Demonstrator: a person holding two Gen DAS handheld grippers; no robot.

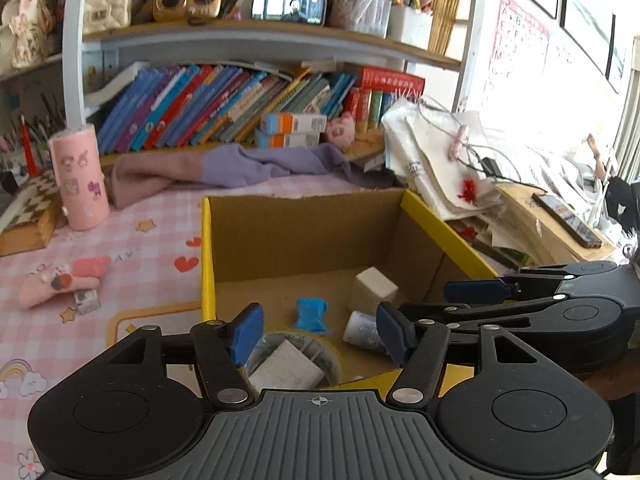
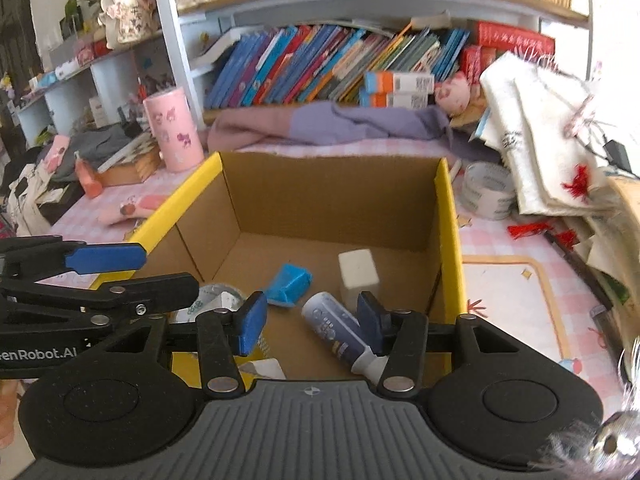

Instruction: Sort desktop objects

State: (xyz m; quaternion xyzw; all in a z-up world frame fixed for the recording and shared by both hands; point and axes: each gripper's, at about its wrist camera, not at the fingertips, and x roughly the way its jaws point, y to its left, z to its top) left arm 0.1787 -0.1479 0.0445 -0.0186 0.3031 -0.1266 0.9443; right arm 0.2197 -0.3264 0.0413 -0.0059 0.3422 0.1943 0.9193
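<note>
A cardboard box with yellow rims (image 1: 206, 248) (image 2: 448, 216) stands on the pink checked desk. Inside lie a white block (image 1: 374, 288) (image 2: 358, 270), a blue packet (image 1: 311, 315) (image 2: 289, 284), a small white-and-blue bottle (image 1: 362, 330) (image 2: 338, 330) and a tape roll with a white piece in it (image 1: 288, 364) (image 2: 214, 300). My left gripper (image 1: 318, 334) is open and empty above the box's near edge. My right gripper (image 2: 312, 322) is open and empty, with the bottle lying below and between its fingers. Each gripper shows at the side of the other's view.
A pink cylinder (image 1: 80, 178) (image 2: 174, 132), a pink plush toy (image 1: 64, 280) (image 2: 136, 206) and a chequered box (image 1: 30, 216) lie left of the box. A tape roll (image 2: 488, 190), white cloth bags (image 1: 436, 160) and books lie right. A purple cloth (image 1: 240, 164) and bookshelf stand behind.
</note>
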